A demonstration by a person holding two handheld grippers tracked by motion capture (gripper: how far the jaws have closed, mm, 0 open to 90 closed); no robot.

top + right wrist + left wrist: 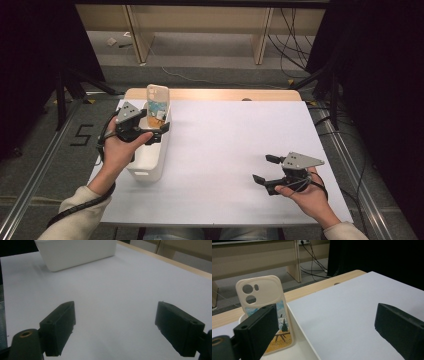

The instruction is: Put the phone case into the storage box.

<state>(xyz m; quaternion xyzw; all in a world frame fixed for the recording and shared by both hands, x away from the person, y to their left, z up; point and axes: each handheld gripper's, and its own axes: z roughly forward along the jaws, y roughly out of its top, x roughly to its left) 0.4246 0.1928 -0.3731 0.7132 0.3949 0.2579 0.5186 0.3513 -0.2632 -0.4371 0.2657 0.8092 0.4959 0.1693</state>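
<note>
Thing in hand: we take the phone case [158, 101] as the work here; it stands upright in the white bin [150, 167], at the bin's far end, its camera cut-outs on top and a painted picture on its lower part.

Left gripper [150, 131]: we see its jaws spread wide with nothing between them, held over the bin's far half; the case rises at about 12 o'clock from it in the high view.

Key relation: in the left gripper view the phone case [263, 312] sits just behind the left-hand jaw, not in the gap, and we cannot tell whether they touch (the jaw overlaps its lower left corner).

Long axis: near vertical, leaning slightly, so we judge a grip across its 2 flat faces likeliest.

Right gripper [265, 169]: jaws also wide apart and empty, low over the white sheet [235, 150] at about 4 o'clock of the table, well apart from the bin.

Nearer hand: the left, clearly.

Edges: the bin's right wall runs close beside the case in the left gripper view; the wooden table edge [225, 94] lies beyond at 12 o'clock.

Open room: the sheet between the 2 grippers is bare, so we have free space toward 3 o'clock of the bin.
</note>
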